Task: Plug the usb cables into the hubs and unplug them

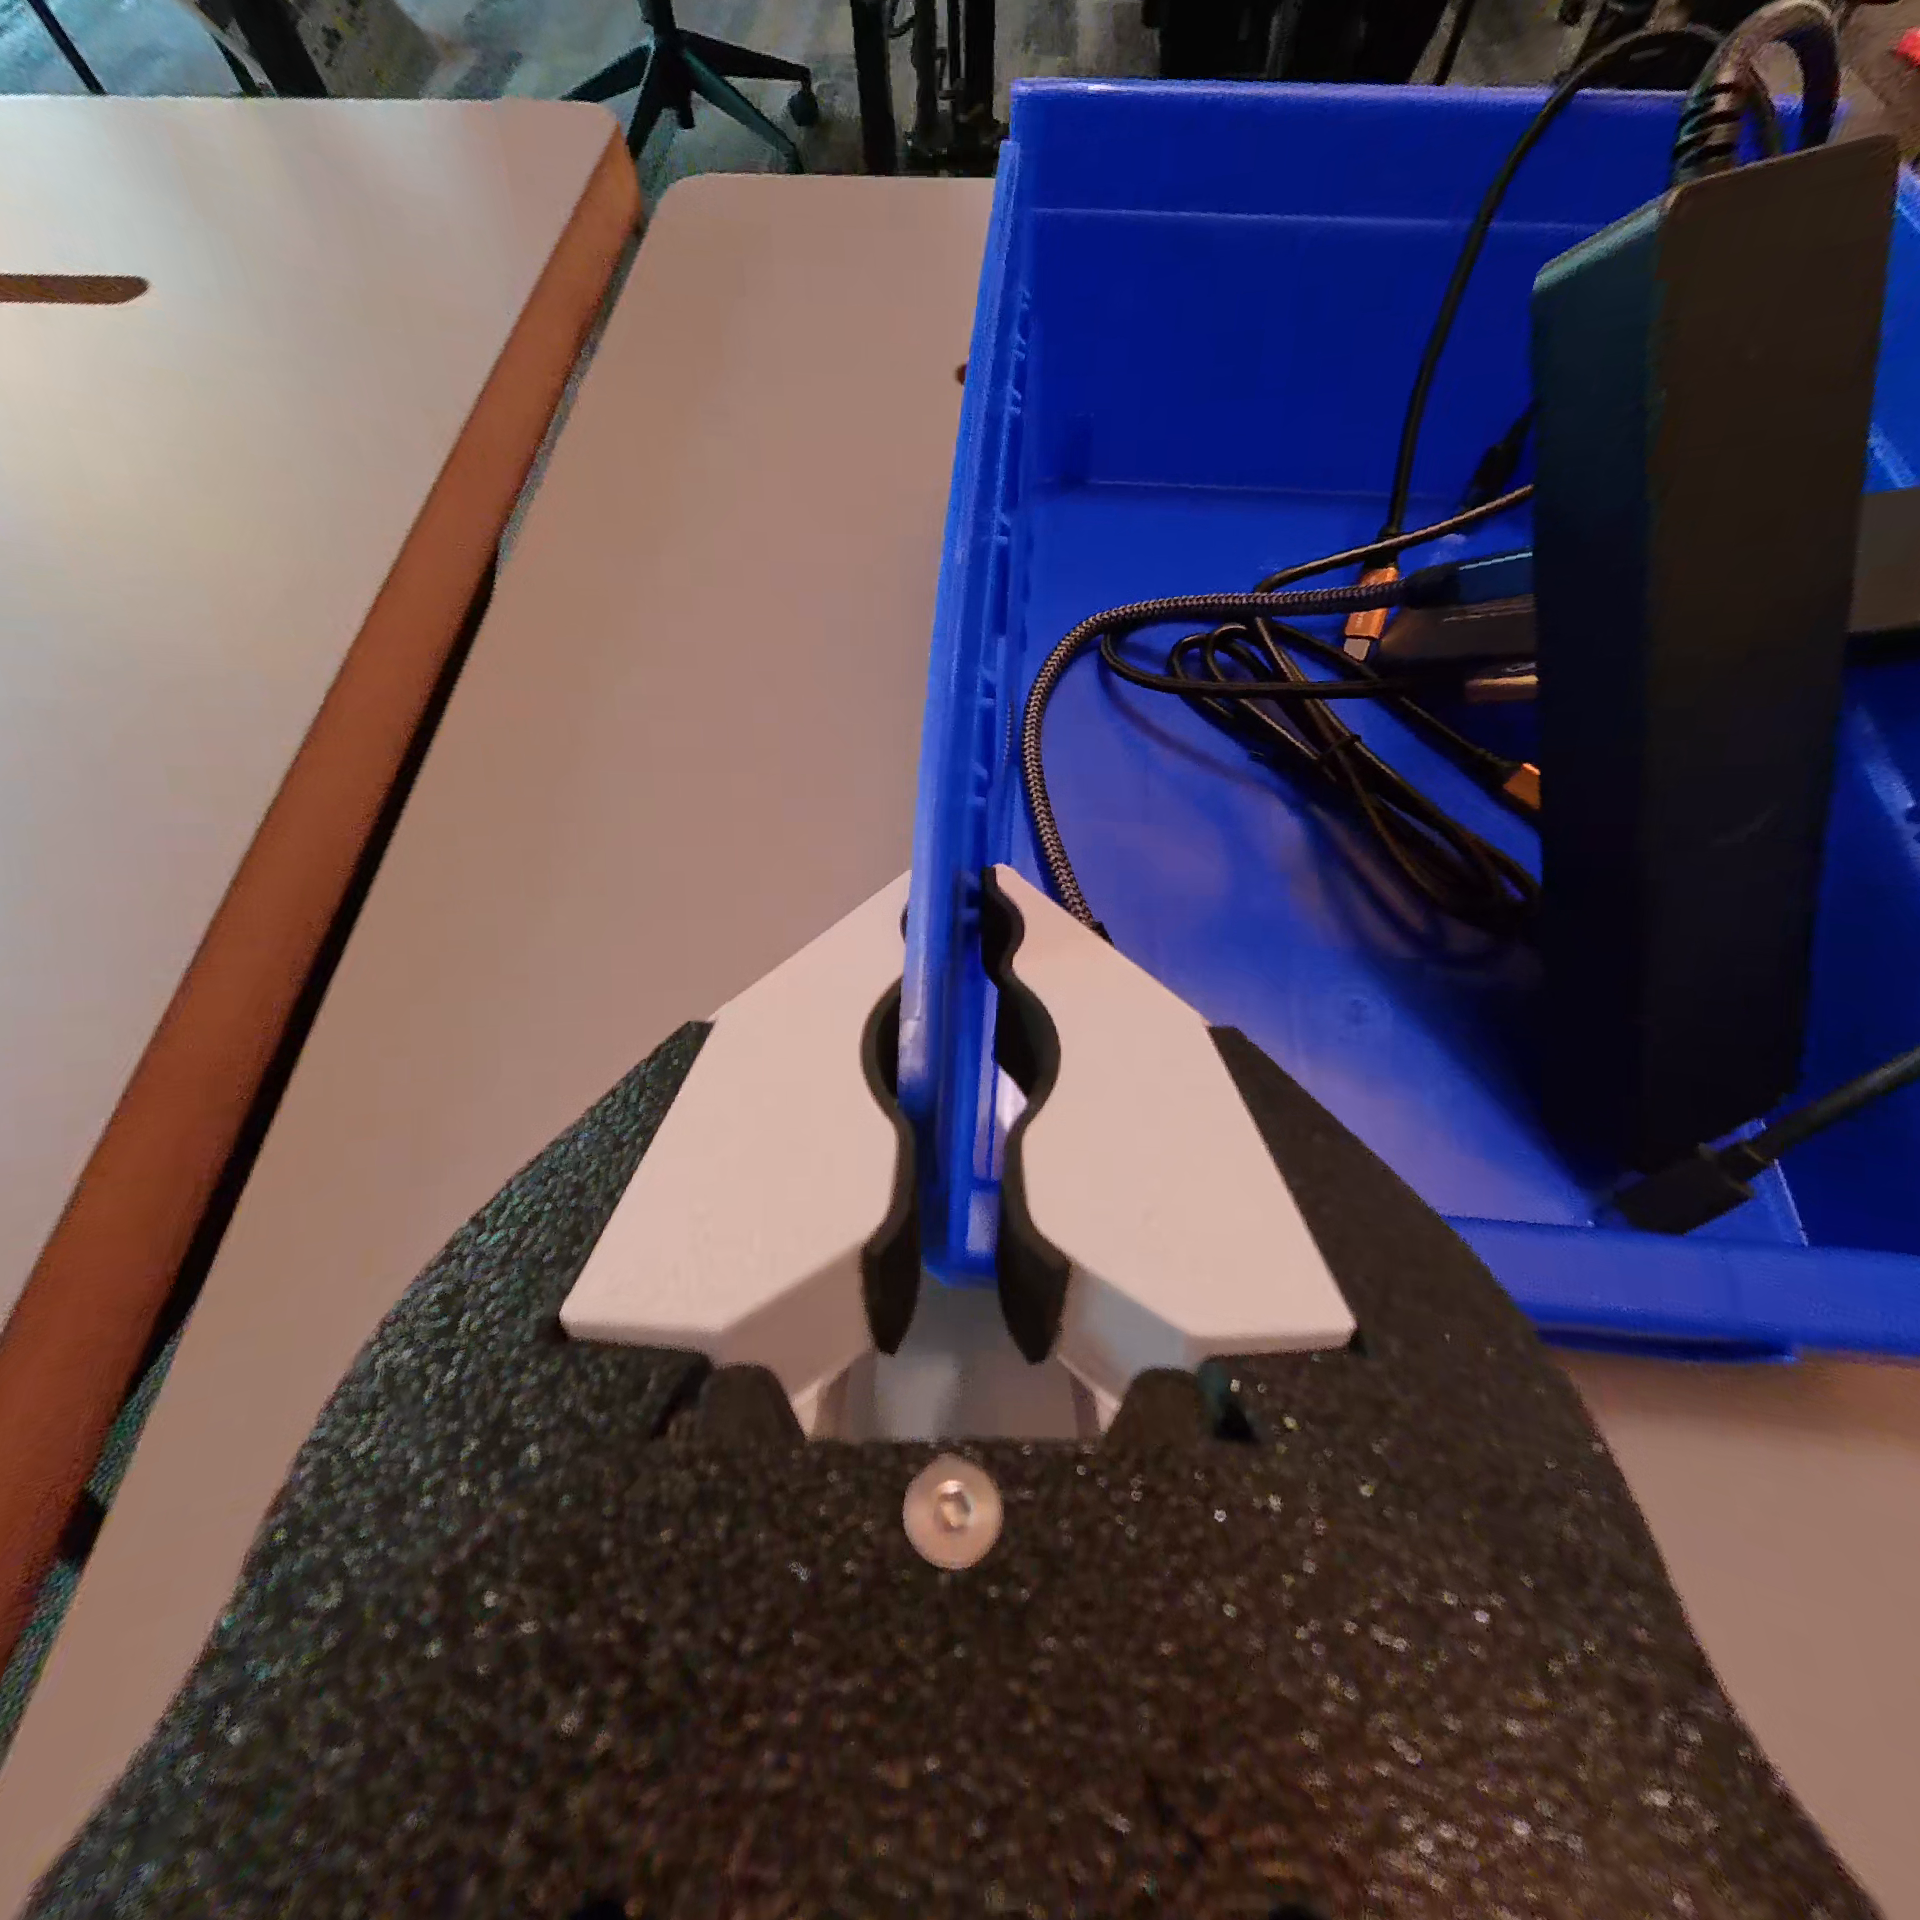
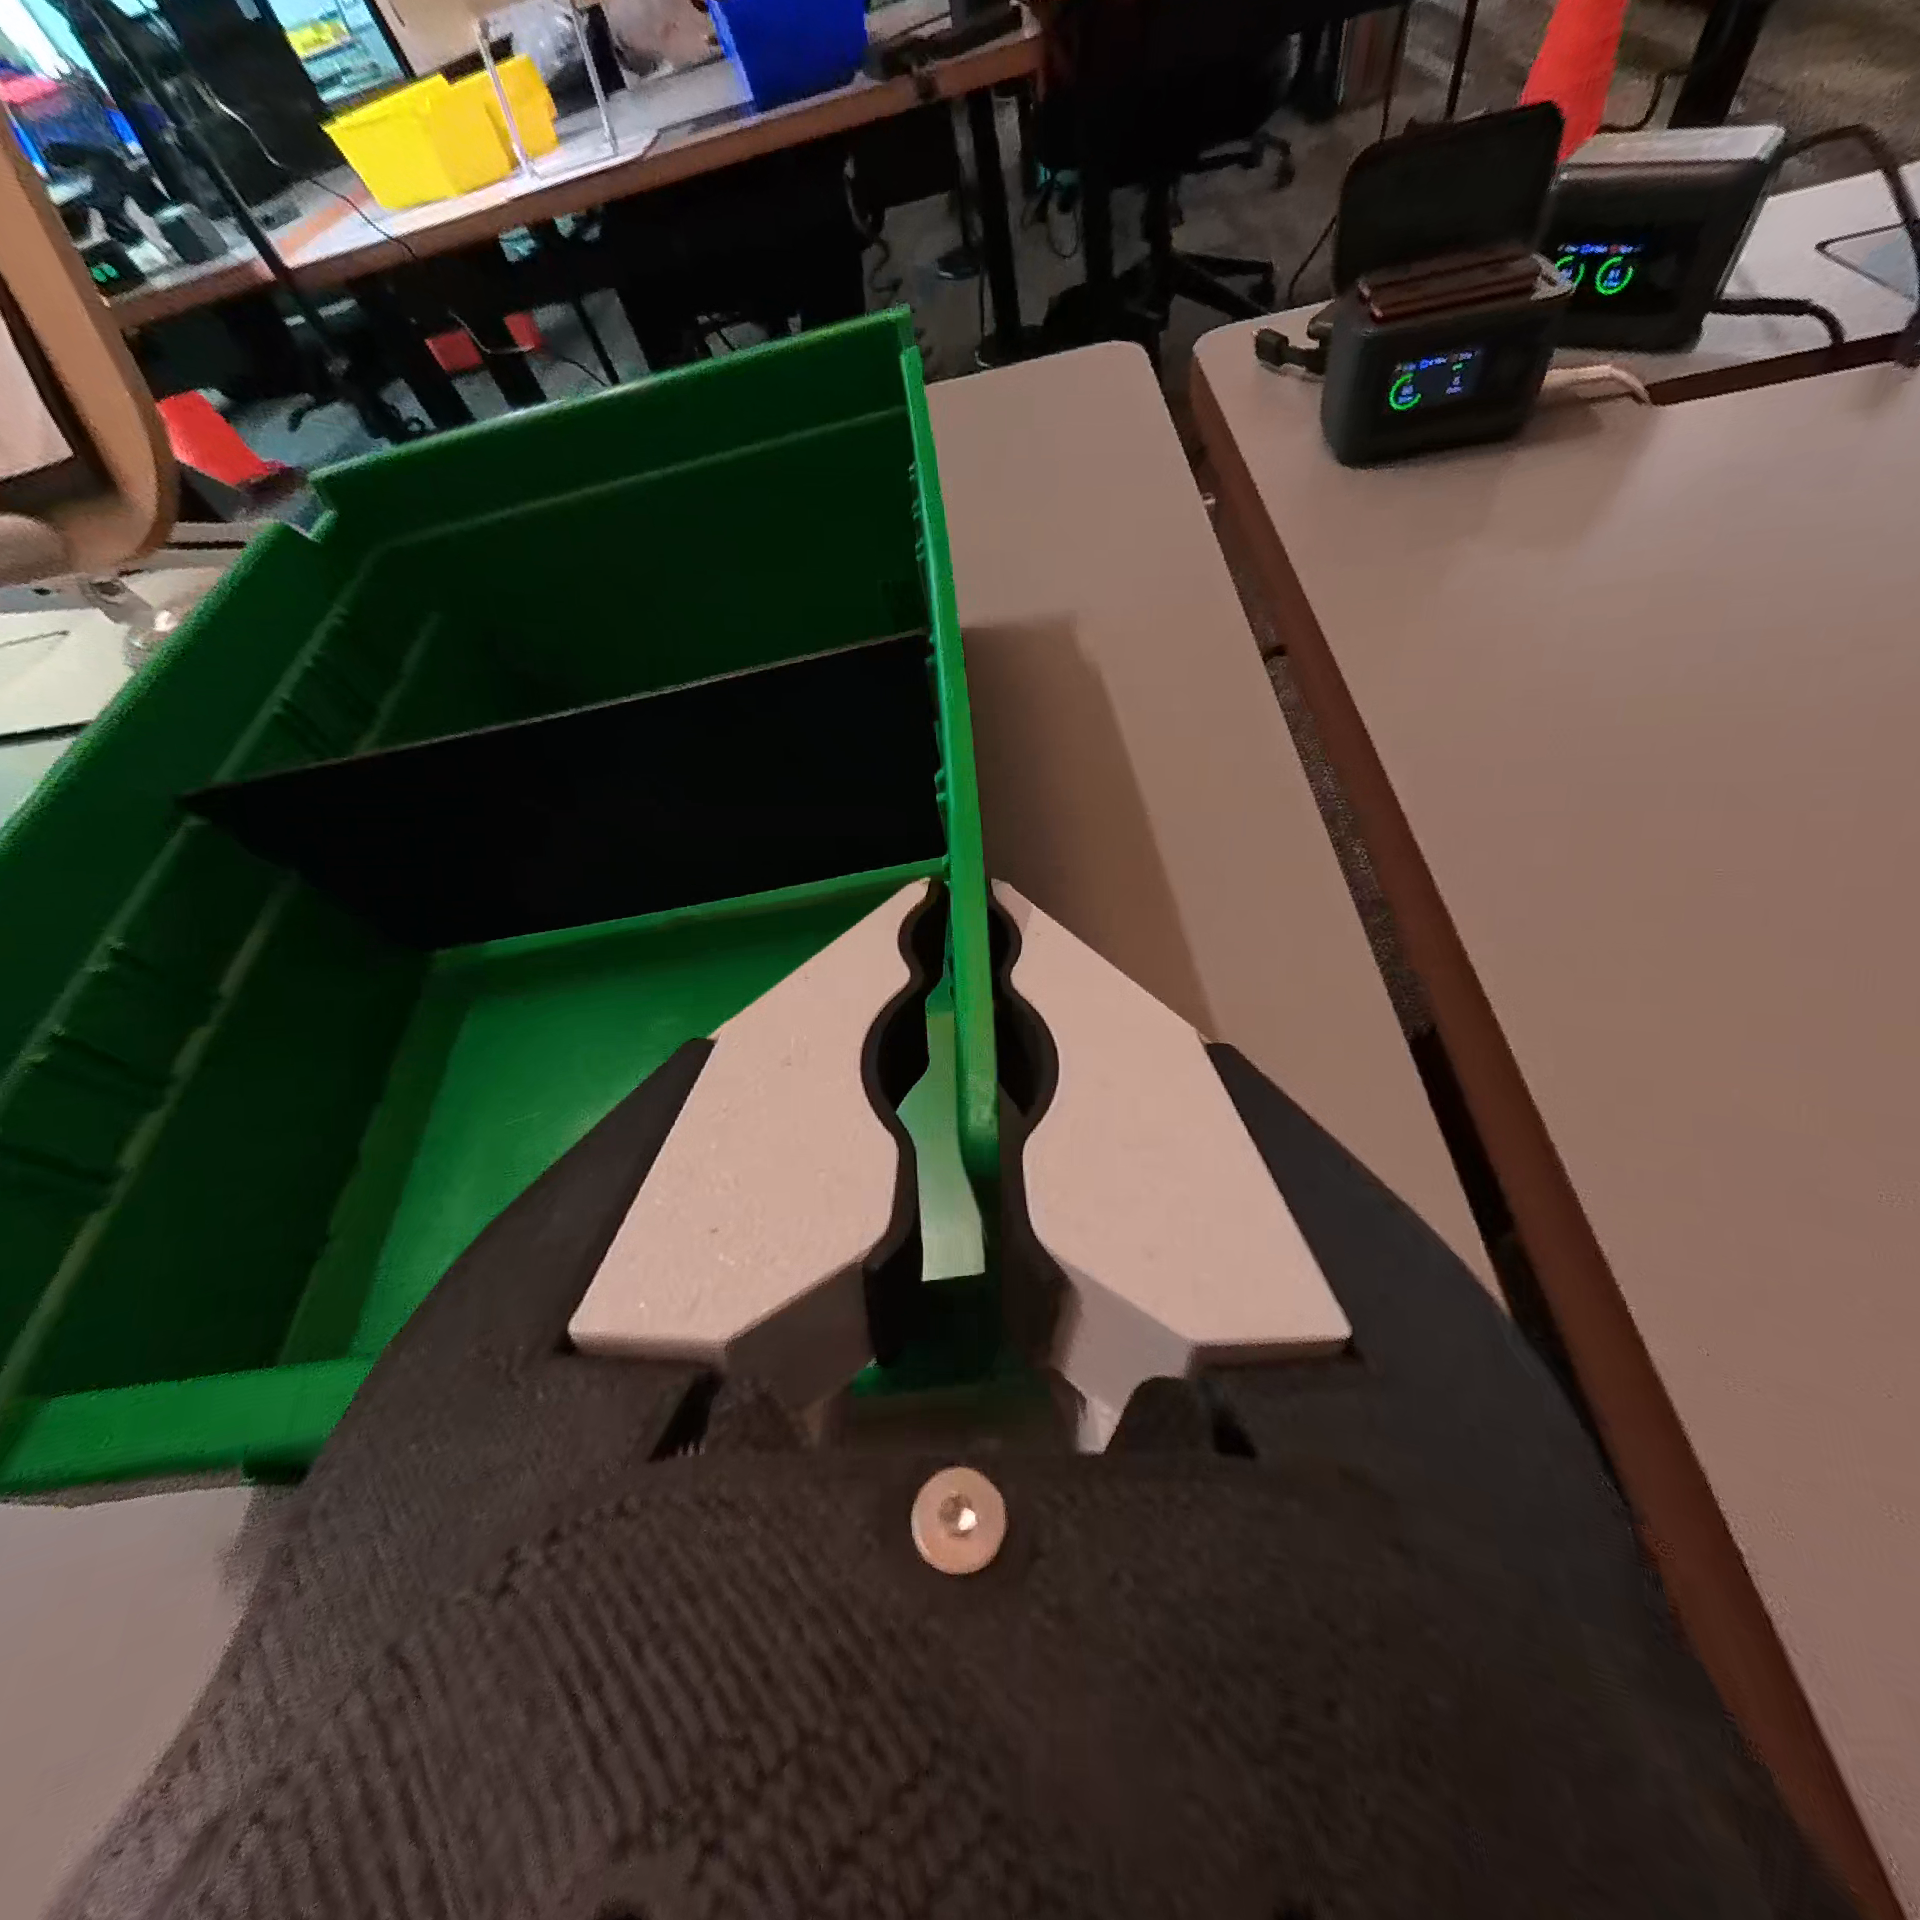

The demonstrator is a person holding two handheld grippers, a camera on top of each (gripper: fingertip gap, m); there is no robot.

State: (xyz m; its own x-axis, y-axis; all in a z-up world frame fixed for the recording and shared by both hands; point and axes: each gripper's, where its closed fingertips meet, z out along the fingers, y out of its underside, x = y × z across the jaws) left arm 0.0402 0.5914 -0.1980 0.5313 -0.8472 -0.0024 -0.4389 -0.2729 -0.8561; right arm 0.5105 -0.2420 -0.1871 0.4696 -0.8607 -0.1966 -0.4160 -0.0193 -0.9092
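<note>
In the left wrist view my left gripper (image 1: 951,904) is shut on the left wall of a blue bin (image 1: 1195,343). Inside the bin lie a braided cable (image 1: 1049,748), thin black cables (image 1: 1340,727) with orange-tipped plugs, and dark hubs (image 1: 1475,623), partly hidden behind a black divider (image 1: 1704,623). In the right wrist view my right gripper (image 2: 961,904) is shut on the right wall of a green bin (image 2: 582,499). The green bin holds a black divider (image 2: 582,790) and nothing else that I can see.
Both bins stand on a grey table (image 1: 675,727). A second table (image 1: 239,436) adjoins on the left. Another table on the right (image 2: 1610,831) carries two dark devices with lit screens (image 2: 1444,374). Yellow bins (image 2: 436,135) and chairs stand far behind.
</note>
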